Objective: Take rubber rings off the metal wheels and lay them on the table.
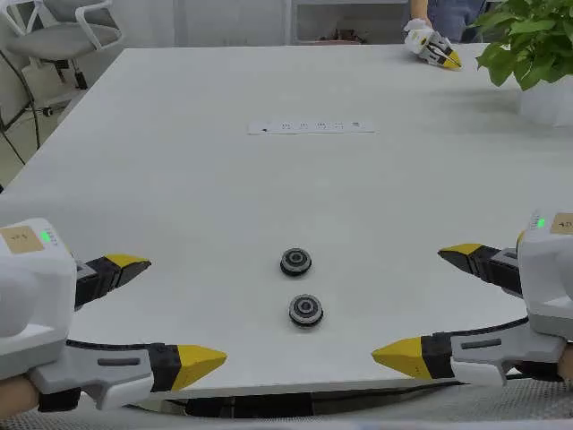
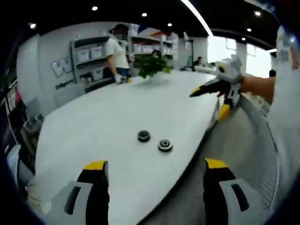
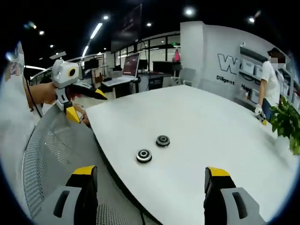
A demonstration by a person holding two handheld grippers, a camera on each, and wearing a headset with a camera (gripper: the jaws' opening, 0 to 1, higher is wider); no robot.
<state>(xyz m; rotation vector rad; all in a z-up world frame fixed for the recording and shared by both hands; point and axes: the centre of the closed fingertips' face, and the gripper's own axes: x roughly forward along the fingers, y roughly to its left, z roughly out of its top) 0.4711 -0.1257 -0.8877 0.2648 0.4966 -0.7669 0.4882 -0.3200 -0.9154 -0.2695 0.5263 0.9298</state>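
— Is there any container on the table (image 1: 179, 179)?

— One. A white pot (image 1: 548, 100) stands at the far right edge, and a leafy green plant (image 1: 528, 36) grows in it.

— Where are the wheels?

— Both lie flat near the table's front edge, roughly midway between the two grippers. The far wheel (image 1: 295, 262) and the near wheel (image 1: 305, 310) sit just beside each other without touching. Each one has a dark rubber ring (image 1: 292, 311) seated around a paler metal hub.

— How does the left gripper stand?

— The left gripper (image 1: 170, 313) is at the lower left of the head view, by the front edge. Its jaws are spread wide, with the yellow tips pointing in toward the wheels. Nothing sits between them, and they touch neither wheel.

— And the right one?

— The right gripper (image 1: 410, 305) mirrors it from the lower right. Its jaws are just as wide apart, it grips nothing, and it is well clear of both wheels. In its own view the wheels lie ahead on the tabletop, between and beyond its jaw tips.

— Is anything else on or around the table?

— A flush socket strip (image 1: 311, 126) is set into the middle of the top, well beyond the wheels. At the far end another person's hand rests a similar yellow-tipped tool (image 1: 432, 45) on the surface. An office chair (image 1: 67, 31) stands past the far left corner.
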